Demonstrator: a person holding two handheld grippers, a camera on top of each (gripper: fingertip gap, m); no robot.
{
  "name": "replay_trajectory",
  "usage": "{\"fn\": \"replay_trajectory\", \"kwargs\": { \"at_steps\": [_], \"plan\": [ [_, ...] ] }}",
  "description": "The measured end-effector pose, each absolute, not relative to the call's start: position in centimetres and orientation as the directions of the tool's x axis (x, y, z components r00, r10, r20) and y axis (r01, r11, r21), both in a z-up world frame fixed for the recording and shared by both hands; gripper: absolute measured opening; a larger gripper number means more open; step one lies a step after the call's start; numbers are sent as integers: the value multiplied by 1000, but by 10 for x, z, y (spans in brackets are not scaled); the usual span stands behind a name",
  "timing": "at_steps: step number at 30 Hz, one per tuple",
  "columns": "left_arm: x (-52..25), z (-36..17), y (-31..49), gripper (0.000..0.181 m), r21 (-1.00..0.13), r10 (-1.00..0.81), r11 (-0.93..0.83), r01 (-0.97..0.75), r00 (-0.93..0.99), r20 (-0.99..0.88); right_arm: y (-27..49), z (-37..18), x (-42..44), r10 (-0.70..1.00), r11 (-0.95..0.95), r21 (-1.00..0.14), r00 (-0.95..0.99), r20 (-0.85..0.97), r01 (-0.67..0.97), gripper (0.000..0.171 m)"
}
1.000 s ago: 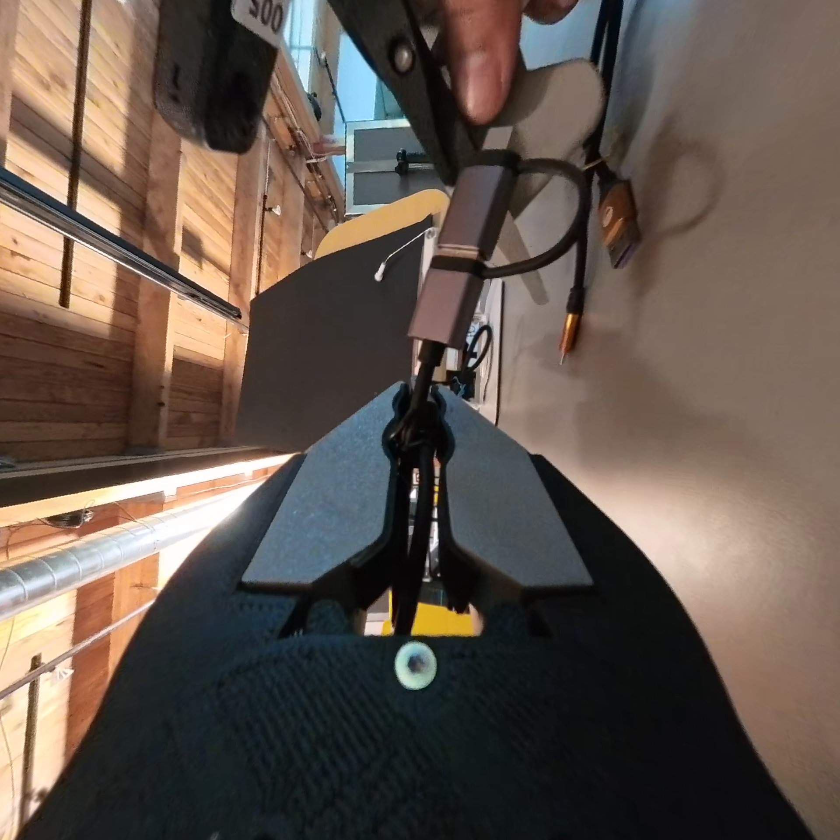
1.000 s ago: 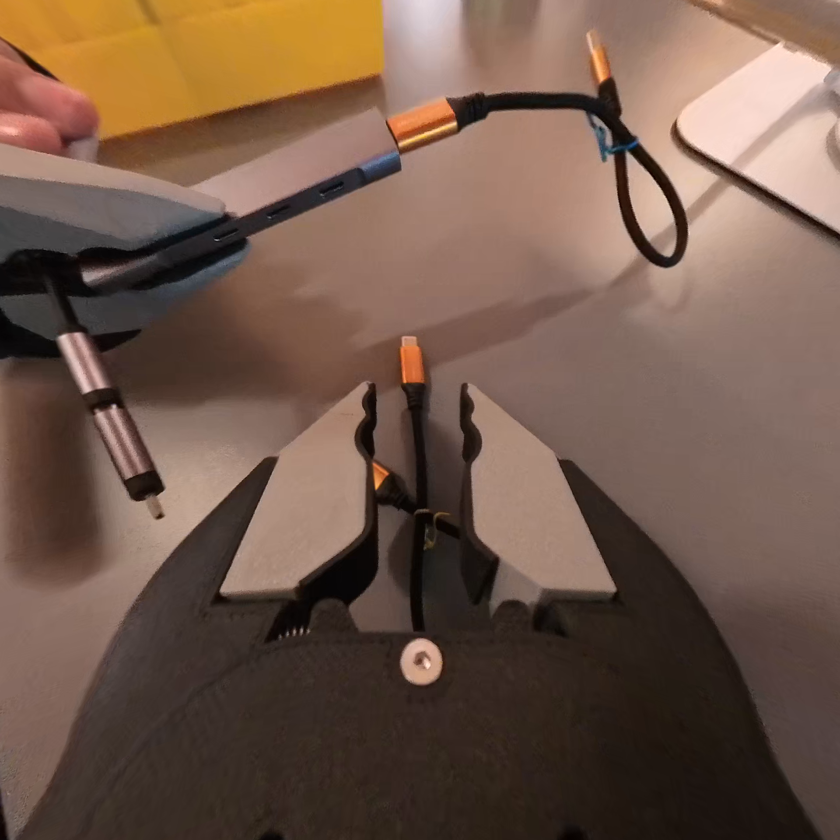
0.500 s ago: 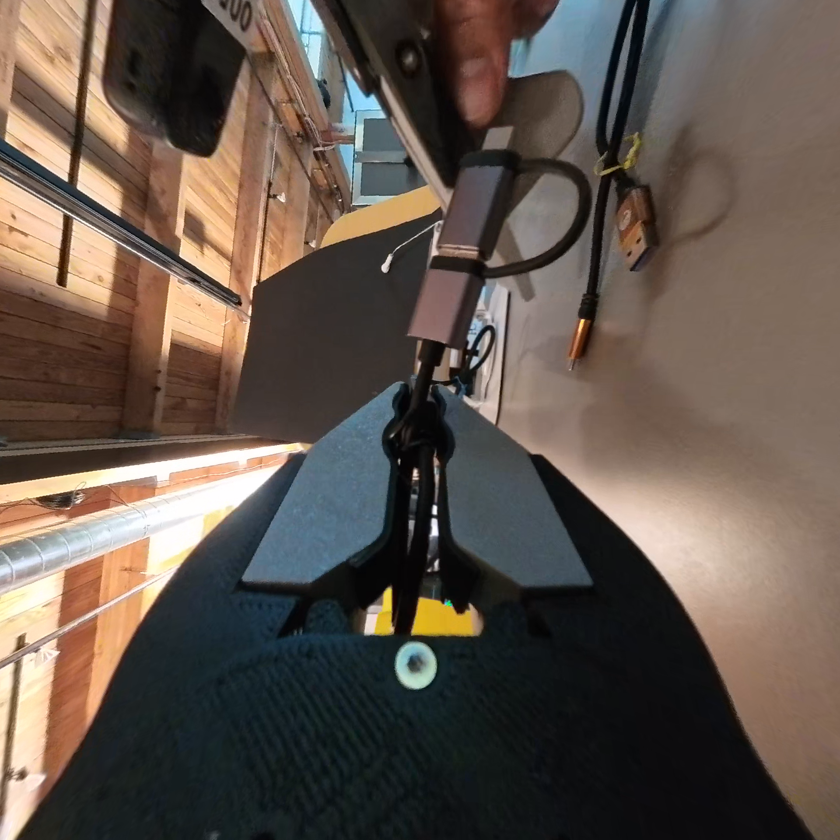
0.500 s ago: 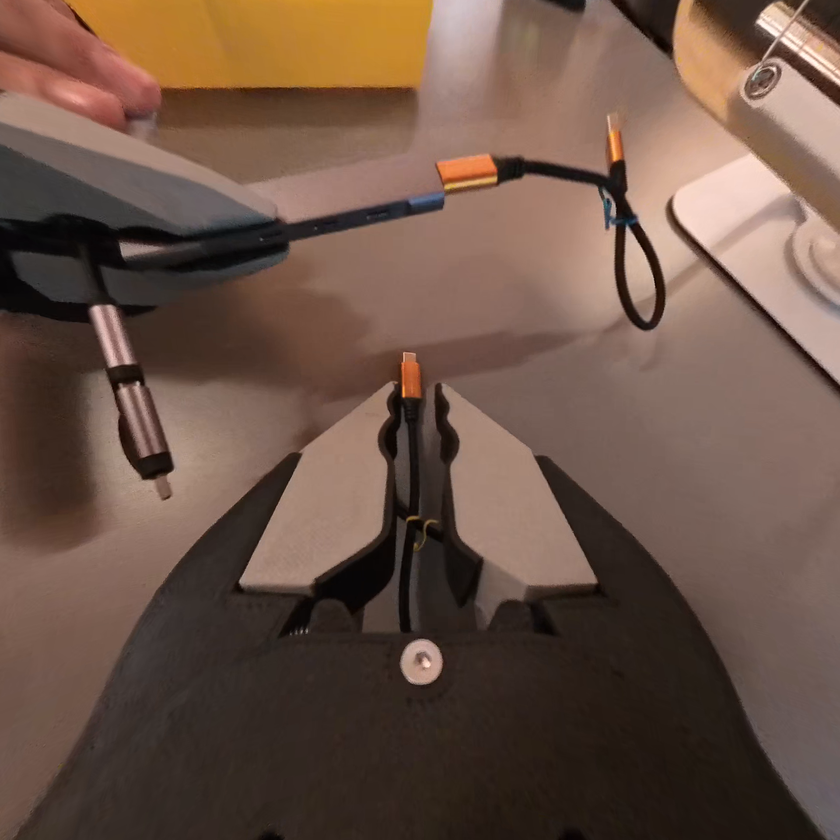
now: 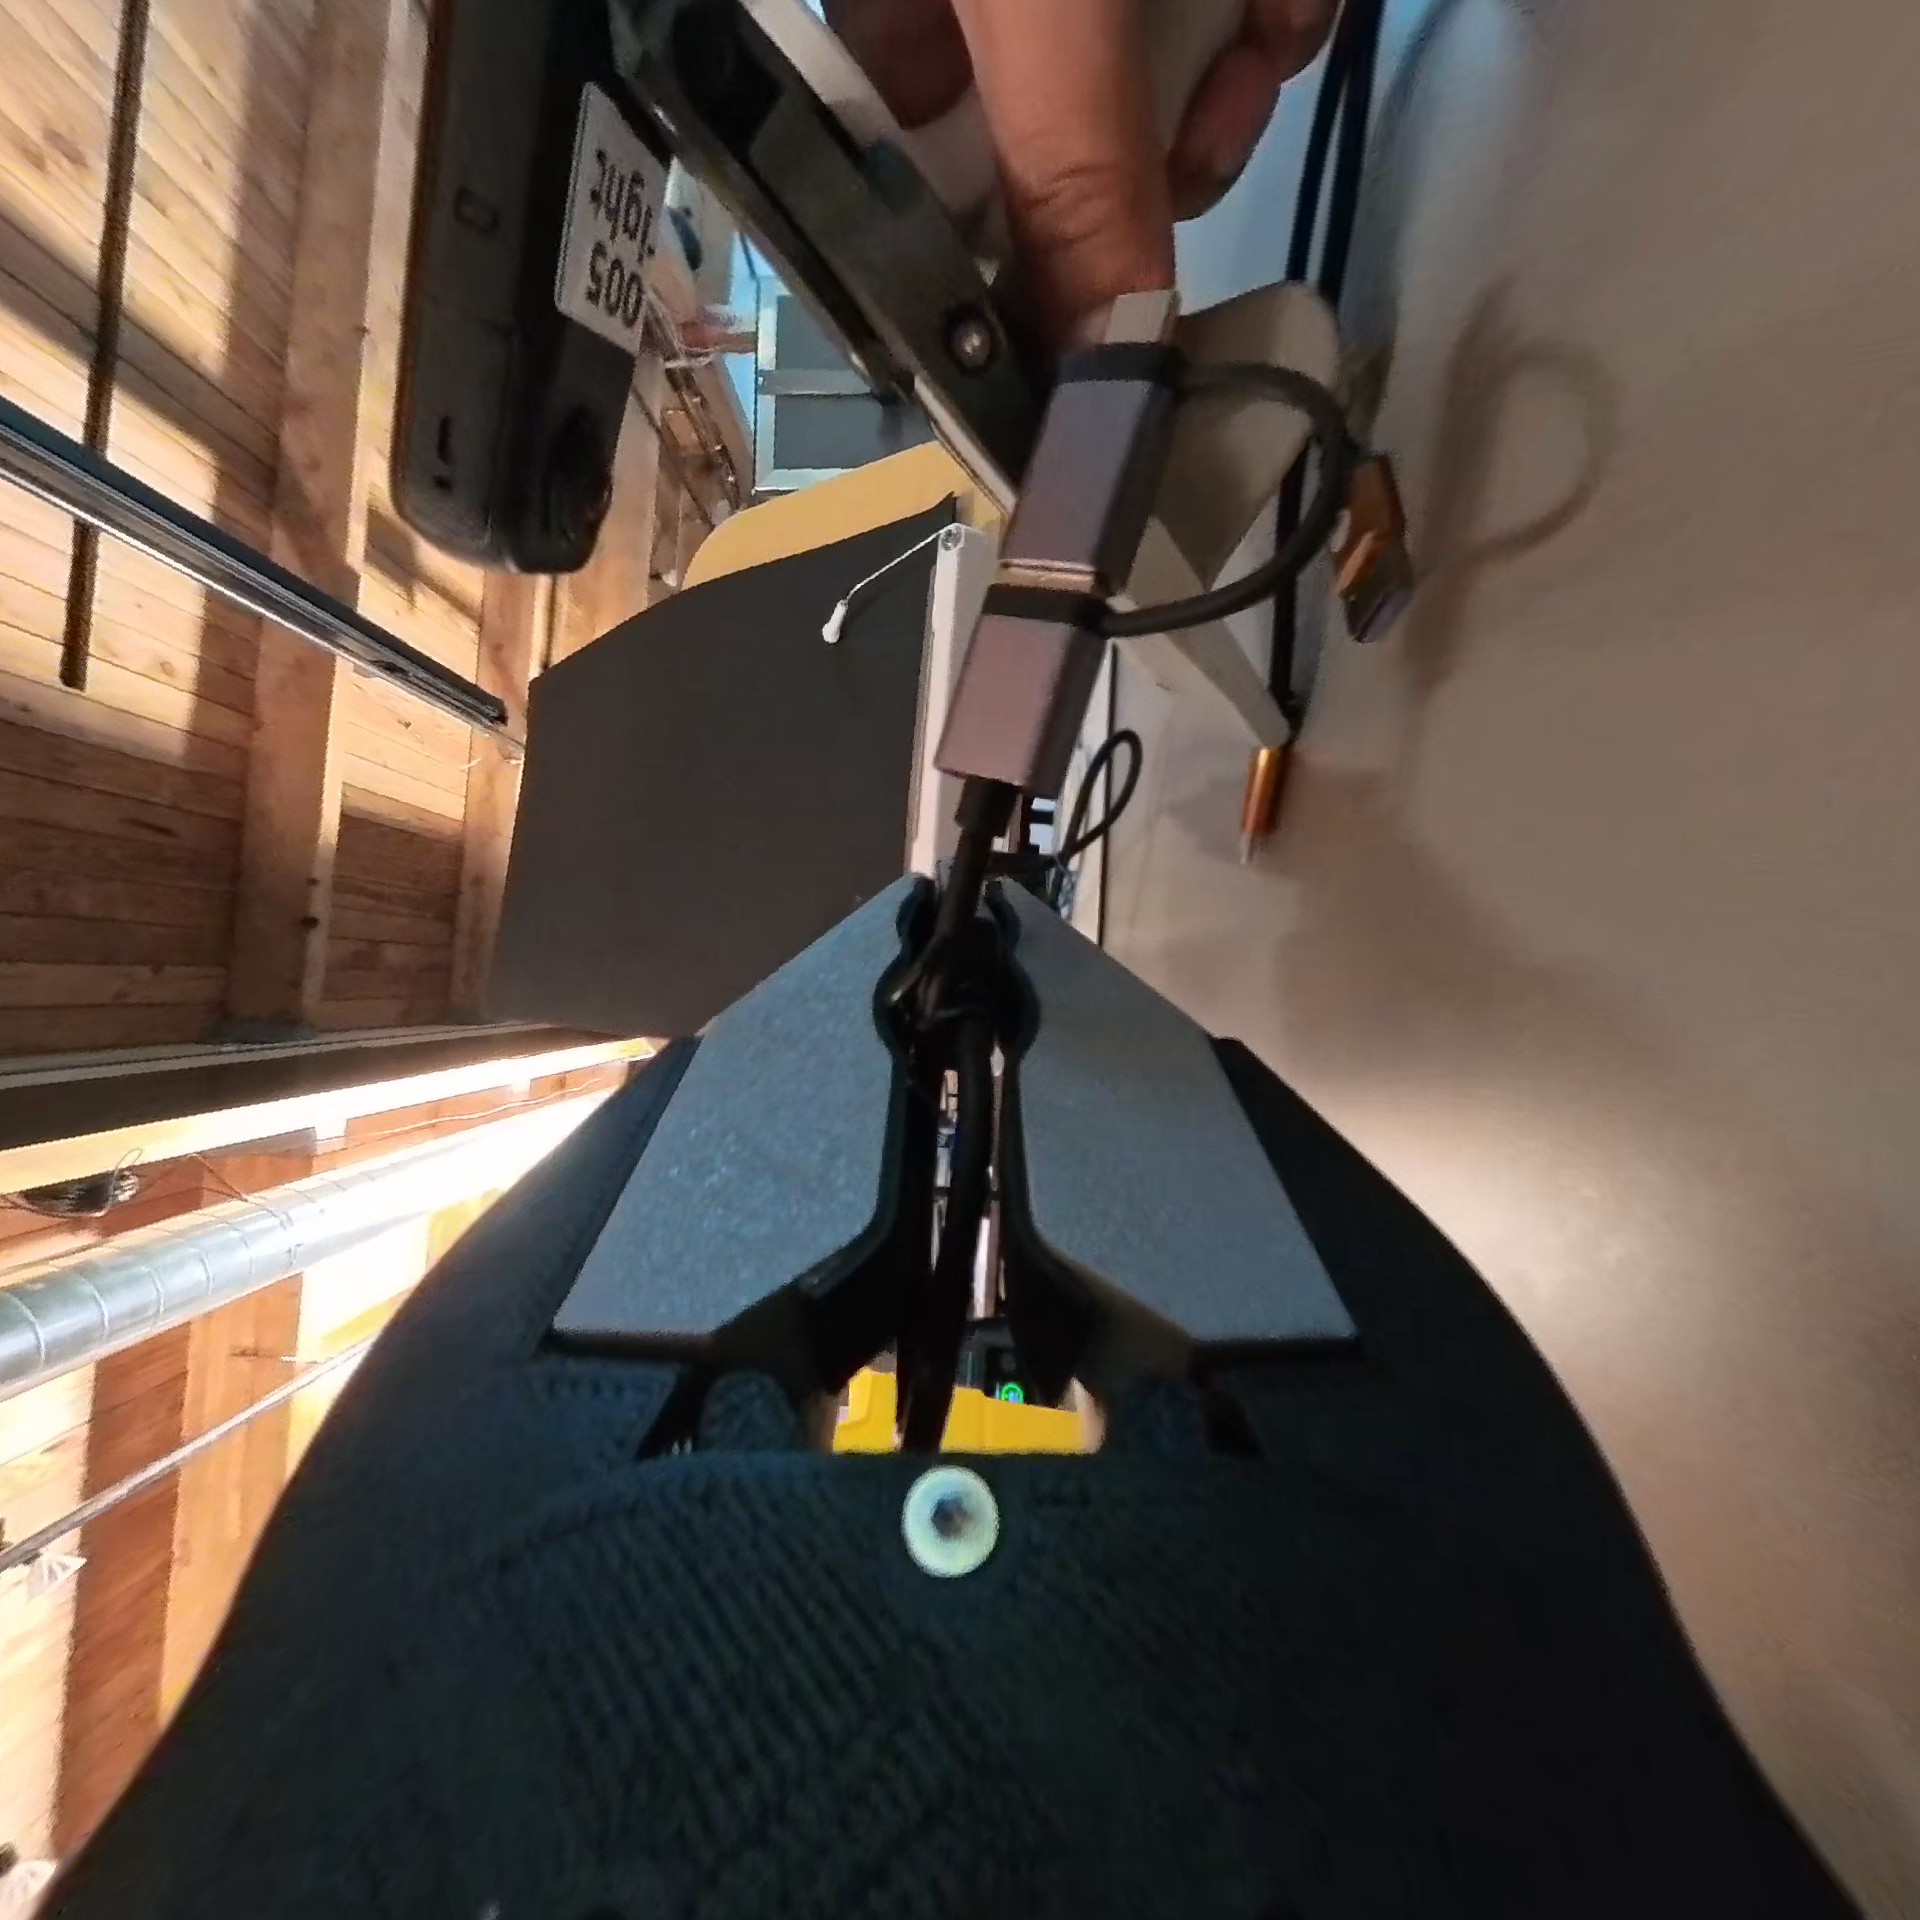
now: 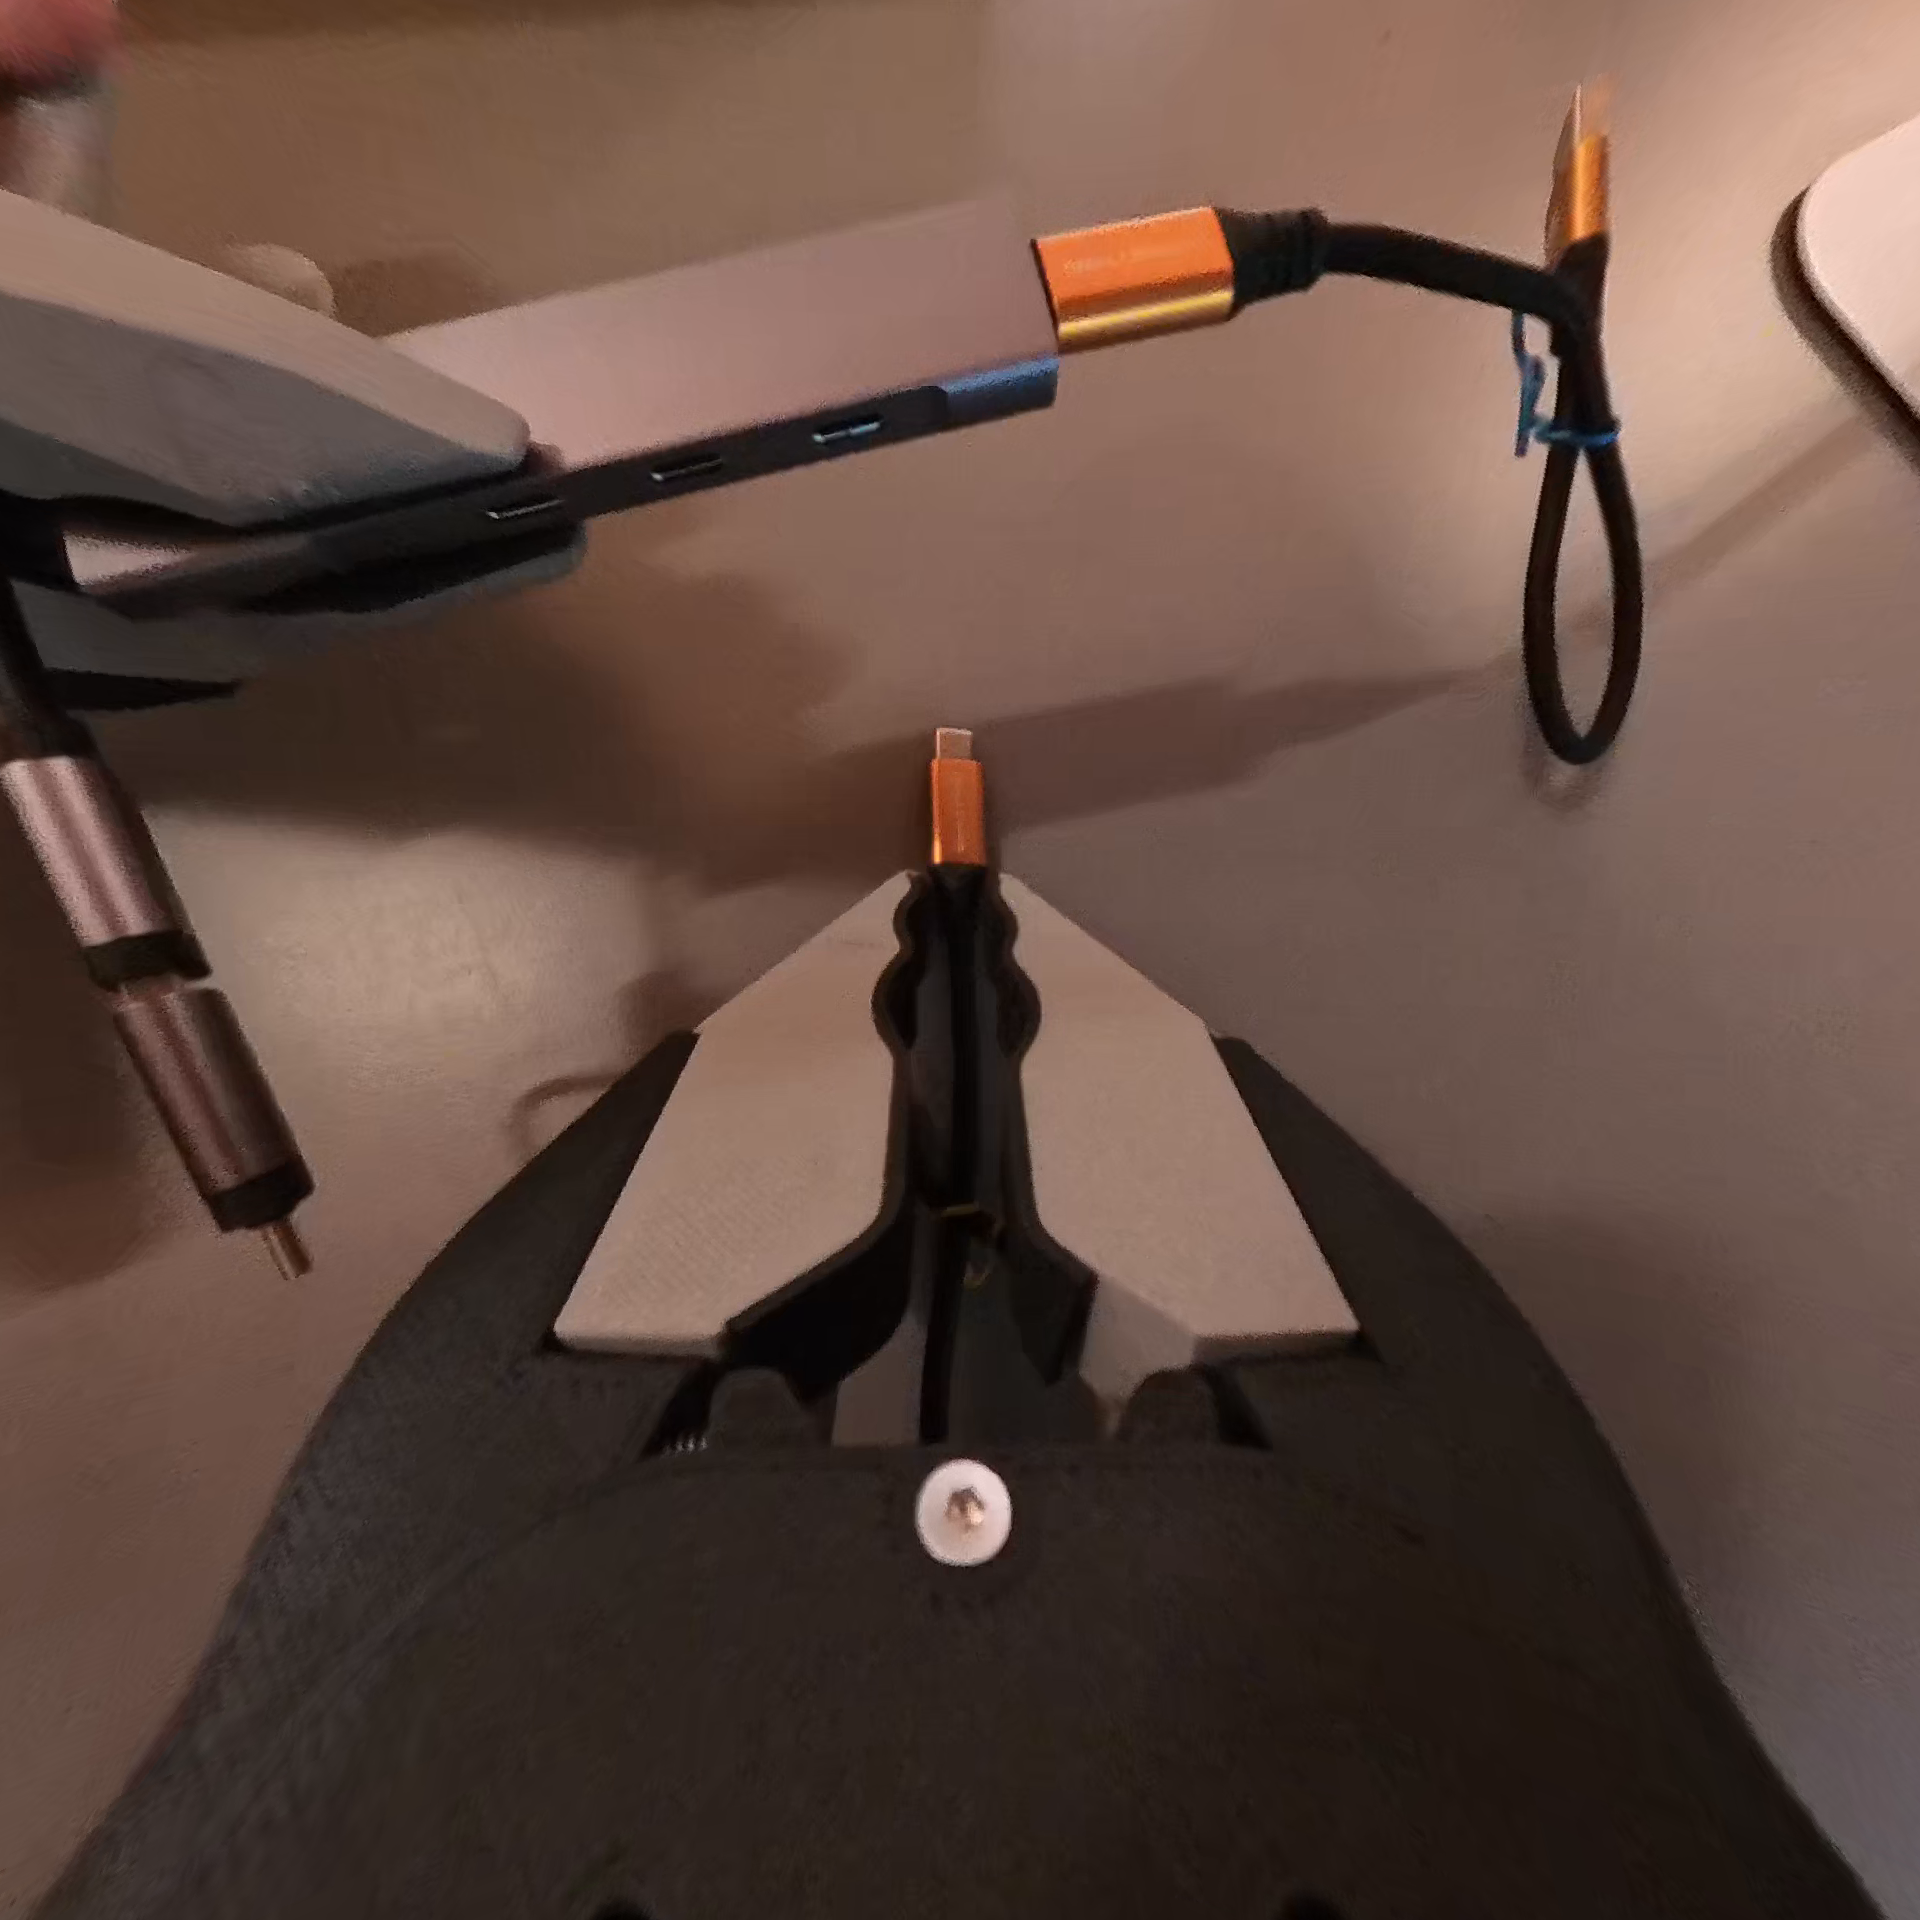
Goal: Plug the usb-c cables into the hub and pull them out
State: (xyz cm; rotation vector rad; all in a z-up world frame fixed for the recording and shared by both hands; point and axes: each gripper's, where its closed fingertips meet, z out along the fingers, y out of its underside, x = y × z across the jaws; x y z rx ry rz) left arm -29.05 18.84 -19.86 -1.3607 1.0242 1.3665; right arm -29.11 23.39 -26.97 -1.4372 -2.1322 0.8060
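Observation:
A flat grey hub [image 6: 790,343] is held level above the table, with several ports along its near edge [image 6: 686,473]. My left gripper [image 6: 545,494] is shut on its left end. In the left wrist view the left gripper [image 5: 961,904] shows the hub's black lead running to a grey two-part plug [image 5: 1039,582], which dangles at the left of the right wrist view [image 6: 177,1039]. An orange-plugged cable [image 6: 1138,275] is in the hub's right end. My right gripper [image 6: 958,883] is shut on another cable, whose orange USB-C plug [image 6: 956,805] sticks out toward the hub.
The plugged cable's loop [image 6: 1579,623] and free orange end [image 6: 1584,177] hang right of the hub. A white stand base [image 6: 1860,260] sits at the far right on the grey table [image 6: 1455,1039]. A hand [image 5: 1081,187] holds the right gripper; a dark panel [image 5: 707,810] stands behind. About 9 centimetres separates my left fingertips from my right.
My right gripper's fingers have closed on the cable that lay between them and have brought its orange plug up closer to the hub. The left gripper keeps hold of the hub.

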Motion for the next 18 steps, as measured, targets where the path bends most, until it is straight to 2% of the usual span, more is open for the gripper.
{"fn": "replay_trajectory", "kwargs": {
  "at_steps": [8, 14, 18],
  "plan": [
    [-293, -201, 189, 7, -44, 44, -241, -969, 34, -998, 234, -267, -291, 918, 341, -699, -382, 105, 628, 6],
    [-300, -198, 188, 7, -59, 57, -263, -963, 46, -997, 219, -227, -282, 879, 417, -803, -413, 237, 427, 5],
    [-300, -202, 189, 7, -42, 37, -264, -964, 34, -999, 219, -225, -280, 845, 505, -767, -408, 345, 397, 5]
  ]
}}
